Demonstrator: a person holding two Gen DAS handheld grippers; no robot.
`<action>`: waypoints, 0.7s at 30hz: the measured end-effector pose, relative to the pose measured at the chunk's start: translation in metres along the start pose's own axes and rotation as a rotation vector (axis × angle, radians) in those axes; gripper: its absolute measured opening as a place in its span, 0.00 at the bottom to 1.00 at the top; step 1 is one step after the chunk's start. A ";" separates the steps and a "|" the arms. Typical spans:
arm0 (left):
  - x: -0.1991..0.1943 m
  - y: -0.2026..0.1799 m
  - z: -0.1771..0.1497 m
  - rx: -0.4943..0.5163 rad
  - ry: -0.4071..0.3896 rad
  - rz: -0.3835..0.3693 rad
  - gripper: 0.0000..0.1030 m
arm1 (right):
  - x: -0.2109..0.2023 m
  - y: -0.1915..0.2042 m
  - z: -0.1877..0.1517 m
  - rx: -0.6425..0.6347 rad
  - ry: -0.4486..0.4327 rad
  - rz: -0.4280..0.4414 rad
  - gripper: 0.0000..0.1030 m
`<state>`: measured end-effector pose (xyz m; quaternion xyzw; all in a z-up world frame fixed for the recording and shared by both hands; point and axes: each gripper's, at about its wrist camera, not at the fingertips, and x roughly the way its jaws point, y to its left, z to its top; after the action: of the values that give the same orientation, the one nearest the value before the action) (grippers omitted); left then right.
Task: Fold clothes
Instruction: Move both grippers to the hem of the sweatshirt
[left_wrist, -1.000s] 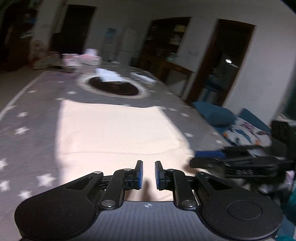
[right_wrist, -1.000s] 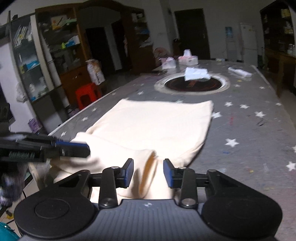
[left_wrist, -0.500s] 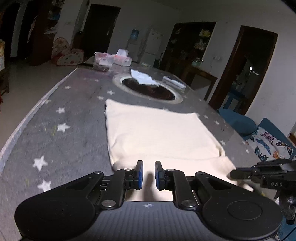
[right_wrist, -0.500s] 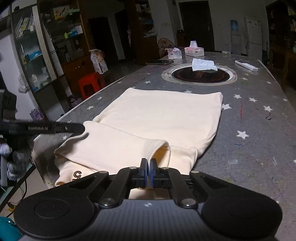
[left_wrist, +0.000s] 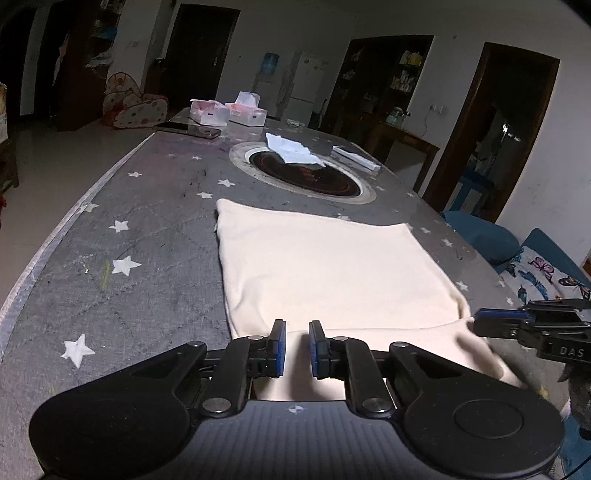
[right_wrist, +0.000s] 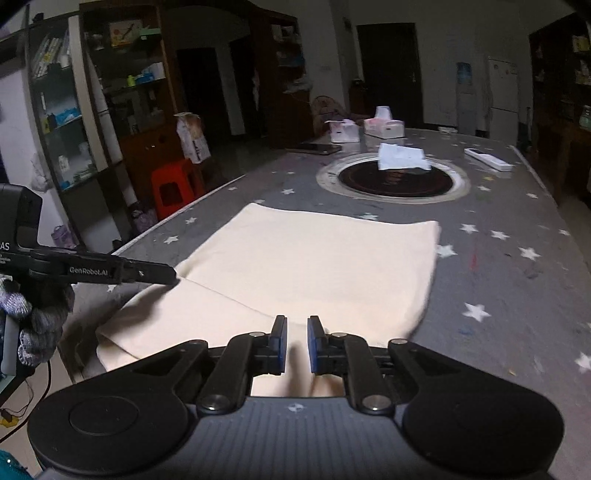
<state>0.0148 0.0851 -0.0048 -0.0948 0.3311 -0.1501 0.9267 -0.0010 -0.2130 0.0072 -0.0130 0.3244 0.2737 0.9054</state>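
**Cream garment half-folded, near edge loose under two parted claws**

Cream garment (left_wrist: 332, 269) lies flat on the grey star-print table (left_wrist: 147, 240), its near end doubled into a band that reaches the table's edge. The left claw (left_wrist: 296, 347) and right claw (right_wrist: 296, 345) each hover over that band, narrowly parted, gripping nothing.

Likely risks: the loose near fold may slide off the edge, or a pinch may catch only the top layer, leaving the fold crooked. The cloth looks soft and slippery on this surface.

Further back sit a round black hotplate (left_wrist: 303, 173), a white tissue (left_wrist: 291, 149) and tissue boxes (left_wrist: 229, 112). The room is dim, with dark shelves (right_wrist: 122, 96) and a red stool (right_wrist: 173, 188).
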 end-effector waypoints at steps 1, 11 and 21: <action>0.001 0.002 0.000 -0.003 0.001 0.004 0.14 | 0.005 0.001 0.001 -0.003 0.003 0.007 0.11; -0.008 0.005 -0.002 0.033 -0.011 0.038 0.17 | 0.007 0.002 -0.015 -0.044 0.055 -0.004 0.11; -0.033 -0.030 -0.016 0.202 -0.024 -0.007 0.27 | -0.008 0.019 -0.022 -0.127 0.051 0.031 0.19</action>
<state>-0.0265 0.0671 0.0110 -0.0036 0.3030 -0.1852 0.9348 -0.0285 -0.2058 -0.0024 -0.0722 0.3294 0.3075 0.8898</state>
